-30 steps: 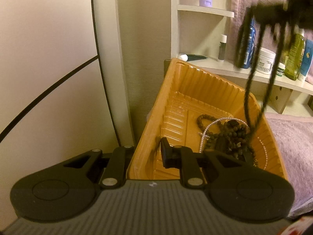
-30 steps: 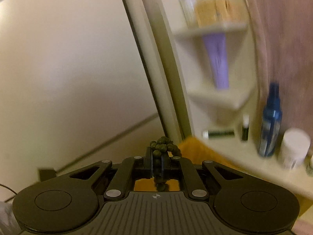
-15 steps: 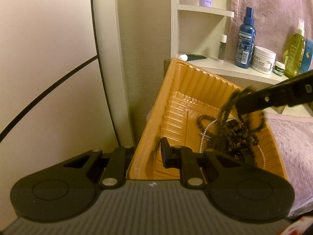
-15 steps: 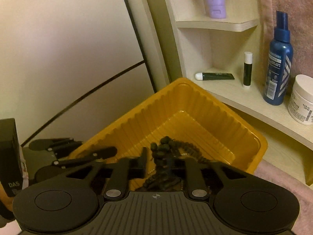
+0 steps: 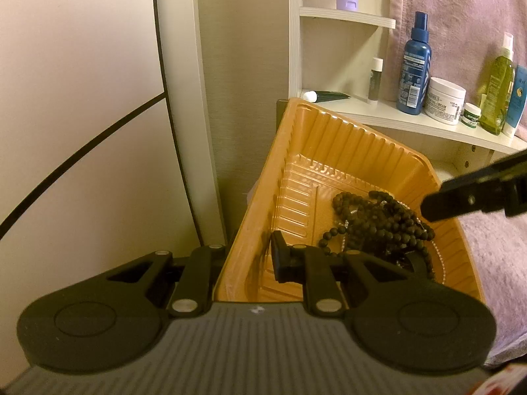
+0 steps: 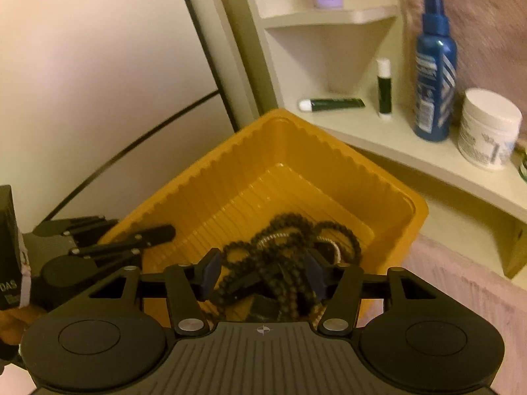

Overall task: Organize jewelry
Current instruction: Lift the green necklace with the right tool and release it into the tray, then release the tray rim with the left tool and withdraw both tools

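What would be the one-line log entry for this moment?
left tongs: astride near wall of orange tray, grip unclear | right tongs: open above tray | dark bead necklaces: heaped in tray | phase: beads released
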Demonstrator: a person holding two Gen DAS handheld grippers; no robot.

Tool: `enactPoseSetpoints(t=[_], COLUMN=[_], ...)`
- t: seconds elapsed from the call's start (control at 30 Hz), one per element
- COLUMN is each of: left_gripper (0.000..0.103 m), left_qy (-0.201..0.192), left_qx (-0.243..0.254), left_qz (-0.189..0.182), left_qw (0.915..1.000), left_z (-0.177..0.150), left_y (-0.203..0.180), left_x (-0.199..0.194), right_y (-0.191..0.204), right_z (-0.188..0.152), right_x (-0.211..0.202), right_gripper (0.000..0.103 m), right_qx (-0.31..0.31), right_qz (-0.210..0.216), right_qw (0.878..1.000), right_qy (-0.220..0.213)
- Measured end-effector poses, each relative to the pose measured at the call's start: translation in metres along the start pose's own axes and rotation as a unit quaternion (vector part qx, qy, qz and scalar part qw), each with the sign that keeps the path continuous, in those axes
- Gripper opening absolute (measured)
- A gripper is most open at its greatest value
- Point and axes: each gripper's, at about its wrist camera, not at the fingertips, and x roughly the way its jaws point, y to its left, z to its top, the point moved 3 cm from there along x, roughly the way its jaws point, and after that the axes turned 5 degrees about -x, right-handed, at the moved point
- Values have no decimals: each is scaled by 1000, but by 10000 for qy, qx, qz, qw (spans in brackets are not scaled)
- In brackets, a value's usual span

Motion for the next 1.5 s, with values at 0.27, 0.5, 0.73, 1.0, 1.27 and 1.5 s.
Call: enactPoseSetpoints(t=[0.27,0.5,0.73,1.0,1.27,1.5], left_gripper=[17,18,20,23,37,65], left_qy=[-1,22,88,219,332,284], left_qx=[2,-60,-267,-616,-804,-913], left_qz=[-5,-4,-51,-165,-324,-279], left_qw=[10000,10000,9996,9977,9957,9950], left_z=[0,-1,-4,-10,-13,-14], left_y=[0,3,11,20,24,38], left_x=[0,4,14,32,46,41], right_y=[-10,-18,-32,-38,-36,-28], right_z=[-14,-22,-30,-37,-48,-59], right_x=[-5,-12,-26,-42,-51,-63], right_gripper=[60,62,63,64,65,66], right_qx=[239,410,591,734,888,1042], right_qz=[-171,-328,-516,-701,-936,-1088], right_qw=[9995,9986,9969,9948,9916,9882], right_qy=[75,85,27,-55,-114,-279])
